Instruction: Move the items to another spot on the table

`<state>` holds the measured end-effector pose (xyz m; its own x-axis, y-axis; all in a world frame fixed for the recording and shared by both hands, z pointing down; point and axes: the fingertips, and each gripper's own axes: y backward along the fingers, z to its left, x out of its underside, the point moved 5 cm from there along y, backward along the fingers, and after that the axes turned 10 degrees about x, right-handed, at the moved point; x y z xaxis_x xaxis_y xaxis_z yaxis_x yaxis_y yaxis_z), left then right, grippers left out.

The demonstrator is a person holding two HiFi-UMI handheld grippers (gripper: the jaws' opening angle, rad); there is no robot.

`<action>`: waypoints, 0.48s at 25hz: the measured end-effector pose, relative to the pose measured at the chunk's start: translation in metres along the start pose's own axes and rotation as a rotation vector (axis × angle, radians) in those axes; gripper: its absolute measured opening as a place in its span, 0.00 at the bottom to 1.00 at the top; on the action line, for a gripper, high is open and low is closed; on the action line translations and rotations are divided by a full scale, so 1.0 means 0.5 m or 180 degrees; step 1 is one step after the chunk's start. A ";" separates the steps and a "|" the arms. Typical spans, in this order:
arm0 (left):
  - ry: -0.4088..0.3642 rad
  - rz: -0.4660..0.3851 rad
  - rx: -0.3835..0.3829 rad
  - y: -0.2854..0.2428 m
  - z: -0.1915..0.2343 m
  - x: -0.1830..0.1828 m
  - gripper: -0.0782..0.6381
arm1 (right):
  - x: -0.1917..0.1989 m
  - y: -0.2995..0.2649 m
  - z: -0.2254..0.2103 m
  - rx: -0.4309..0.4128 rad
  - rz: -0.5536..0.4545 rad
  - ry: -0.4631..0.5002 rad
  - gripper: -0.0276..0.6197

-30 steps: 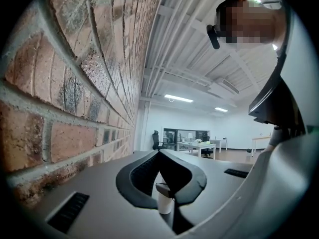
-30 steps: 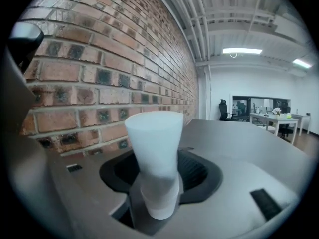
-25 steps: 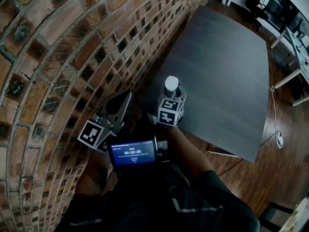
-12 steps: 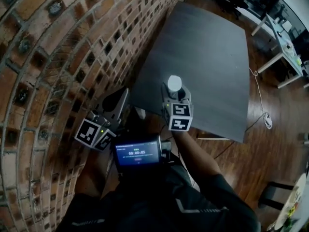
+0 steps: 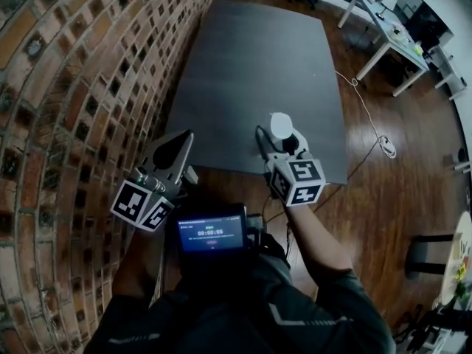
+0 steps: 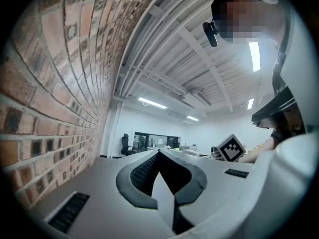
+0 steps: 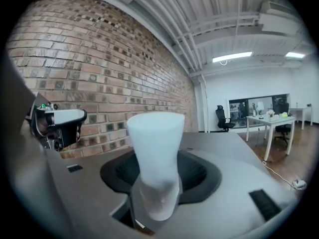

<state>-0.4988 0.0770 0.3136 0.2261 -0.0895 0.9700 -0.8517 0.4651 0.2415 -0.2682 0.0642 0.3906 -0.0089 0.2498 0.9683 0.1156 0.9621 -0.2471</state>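
The right gripper half hides the white cup.

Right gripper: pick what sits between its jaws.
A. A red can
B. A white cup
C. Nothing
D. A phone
B: in the right gripper view, the right gripper has its jaws closed on the lower part of a white cup, which rises above them.

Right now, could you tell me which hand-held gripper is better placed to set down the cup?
The right hand-held gripper: it grips the white cup over the table; the left is empty, by the brick wall.
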 end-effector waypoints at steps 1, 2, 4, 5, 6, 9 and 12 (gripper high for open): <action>-0.0021 0.0014 0.0057 -0.020 -0.014 0.000 0.11 | -0.002 0.018 -0.027 0.0029 -0.0002 -0.0023 0.38; -0.0029 0.0046 0.0116 -0.041 -0.029 0.002 0.11 | -0.004 0.038 -0.054 0.0062 -0.0008 -0.0052 0.38; -0.0024 0.0100 0.0218 -0.085 -0.063 0.007 0.11 | -0.007 0.079 -0.111 0.0108 -0.0039 -0.0090 0.38; -0.0011 0.0107 0.0266 -0.108 -0.083 0.010 0.11 | -0.009 0.100 -0.140 0.0123 -0.0058 -0.0083 0.38; -0.0001 0.0106 0.0309 -0.132 -0.104 0.013 0.11 | -0.010 0.120 -0.170 0.0135 -0.0071 -0.0069 0.38; -0.0002 0.0087 0.0373 -0.207 -0.172 0.027 0.11 | -0.007 0.179 -0.269 0.0142 -0.0054 -0.0126 0.38; 0.0034 0.0067 0.0401 -0.283 -0.244 0.044 0.11 | -0.004 0.239 -0.373 0.0134 -0.0057 -0.0156 0.38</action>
<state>-0.3156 0.1170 0.2974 0.2120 -0.0712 0.9747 -0.9089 0.3522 0.2234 -0.0693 0.1580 0.3664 -0.0593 0.2365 0.9698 0.0732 0.9699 -0.2321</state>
